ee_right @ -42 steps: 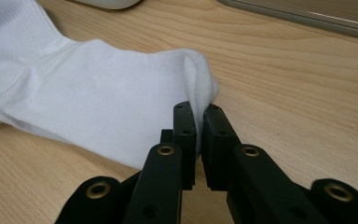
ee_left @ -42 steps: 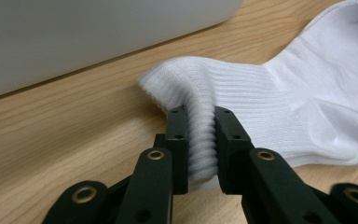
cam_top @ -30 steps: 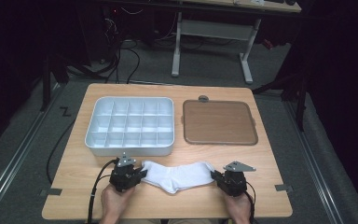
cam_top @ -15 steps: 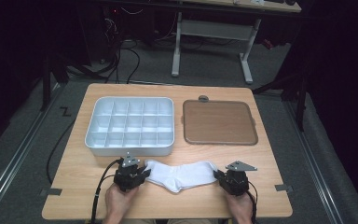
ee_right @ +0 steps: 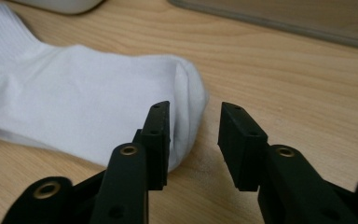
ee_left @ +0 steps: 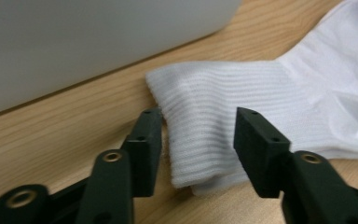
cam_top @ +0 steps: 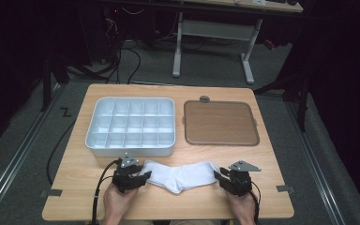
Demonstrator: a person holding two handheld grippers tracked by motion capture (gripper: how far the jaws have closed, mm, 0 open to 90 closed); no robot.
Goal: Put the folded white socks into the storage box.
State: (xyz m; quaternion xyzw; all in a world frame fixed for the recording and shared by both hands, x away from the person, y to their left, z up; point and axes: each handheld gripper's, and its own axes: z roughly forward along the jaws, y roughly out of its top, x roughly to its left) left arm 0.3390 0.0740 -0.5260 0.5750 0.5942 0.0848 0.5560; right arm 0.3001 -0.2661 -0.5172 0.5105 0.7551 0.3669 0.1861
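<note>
The sock [cam_top: 180, 175] lies flat on the desk [cam_top: 262, 197]; both grippers' jaws have just been opening, releasing its ends; binning remains.

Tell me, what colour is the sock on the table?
The sock is plain white, with a ribbed cuff; the left gripper view shows it best.

A light wooden worktop [cam_top: 272, 187] carries three things. At its far left lies a white compartment tray [cam_top: 131, 126], divided into a grid of small cells. Just beside it on the right, apart from it, lies a flat brown mat [cam_top: 220, 123] with a pale rim; a small grey knob or tab, hard to make out, sits at its far edge. Along the near edge a white sock [cam_top: 180, 175] lies flat and stretched sideways, ribbed cuff to the left, toe to the right.
</note>
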